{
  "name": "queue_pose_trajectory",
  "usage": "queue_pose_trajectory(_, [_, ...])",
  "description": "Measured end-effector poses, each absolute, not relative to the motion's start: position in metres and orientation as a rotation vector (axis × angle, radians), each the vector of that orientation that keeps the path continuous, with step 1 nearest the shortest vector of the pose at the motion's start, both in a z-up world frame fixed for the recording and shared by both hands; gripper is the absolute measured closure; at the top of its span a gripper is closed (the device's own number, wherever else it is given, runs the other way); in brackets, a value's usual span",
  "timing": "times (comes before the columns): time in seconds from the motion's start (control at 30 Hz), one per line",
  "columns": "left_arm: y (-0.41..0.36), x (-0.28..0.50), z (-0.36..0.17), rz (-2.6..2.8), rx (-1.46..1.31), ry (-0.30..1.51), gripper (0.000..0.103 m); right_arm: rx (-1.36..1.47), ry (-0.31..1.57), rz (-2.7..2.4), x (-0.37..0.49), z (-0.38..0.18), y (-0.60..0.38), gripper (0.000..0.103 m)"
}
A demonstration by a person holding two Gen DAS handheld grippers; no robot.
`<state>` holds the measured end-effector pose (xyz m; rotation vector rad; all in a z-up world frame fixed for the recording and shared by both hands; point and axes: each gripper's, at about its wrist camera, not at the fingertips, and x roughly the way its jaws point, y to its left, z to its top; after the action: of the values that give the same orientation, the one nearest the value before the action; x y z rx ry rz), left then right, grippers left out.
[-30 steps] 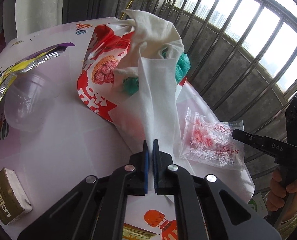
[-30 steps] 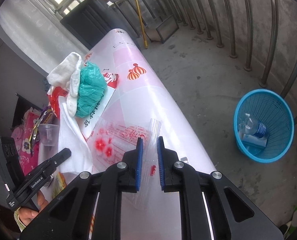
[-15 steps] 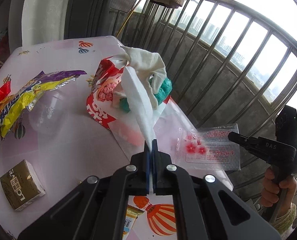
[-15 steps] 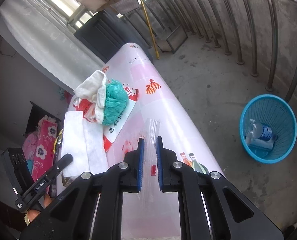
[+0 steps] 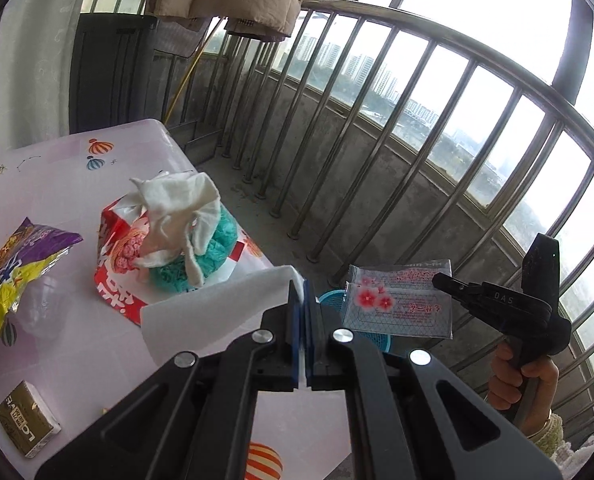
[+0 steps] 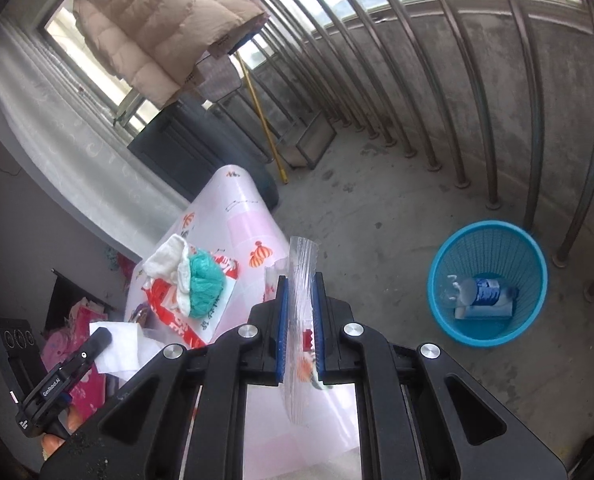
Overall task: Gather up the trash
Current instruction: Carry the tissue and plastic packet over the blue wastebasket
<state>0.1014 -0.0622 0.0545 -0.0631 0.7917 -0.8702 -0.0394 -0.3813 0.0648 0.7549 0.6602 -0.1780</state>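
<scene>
- Left gripper (image 5: pixel 305 300) pinches white tissue (image 5: pixel 217 308), lifted above the desk (image 5: pixel 57 184) edge.
- Right gripper (image 6: pixel 300 300) clamps clear wrapper (image 6: pixel 303 264) beyond that edge; blue bin (image 6: pixel 487 280) stands apart on open floor.

white tissue (image 5: pixel 217 312), clear packet with red flowers (image 5: pixel 401 304), blue mesh bin (image 6: pixel 489 280), pink balloon-print tablecloth (image 5: pixel 57 184)

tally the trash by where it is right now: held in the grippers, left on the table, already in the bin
held in the grippers: 2, white tissue sheet, clear flower-print packet
on the table: 4, red bag pile, yellow-purple wrapper, clear cup, gold box
in the blue basket: 2, bottle, box
total: 8
</scene>
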Motion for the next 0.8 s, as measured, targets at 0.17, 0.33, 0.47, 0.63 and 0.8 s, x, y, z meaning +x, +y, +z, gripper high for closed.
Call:
queue_pose_trajectory(0.17, [-0.137, 0.108, 0.060, -1.003, -0.028, 0.842, 0.102, 0.739, 0.601, -0.399, -0.069, 0.063, -0.420, 0.094])
queue_pose_trajectory(0.33, [-0.229, 0.110, 0.045, -1.122, 0.042, 0.943, 0.102, 0.763, 0.594, -0.567, -0.088, 0.039, -0.454, 0.094])
queue_pose_trajectory(0.47, [-0.301, 0.109, 0.018, -1.161, 0.147, 1.014, 0.102, 0.778, 0.627, -0.686, -0.094, 0.006, -0.475, 0.094])
queue_pose_trajectory(0.63, [-0.381, 0.111, -0.026, -1.169, 0.273, 1.082, 0.102, 0.819, 0.698, -0.771, -0.093, -0.041, -0.497, 0.094])
queue_pose_trajectory(0.8, [-0.441, 0.119, -0.080, -1.168, 0.370, 1.180, 0.102, 0.870, 0.755, -0.828, -0.088, -0.084, -0.517, 0.094])
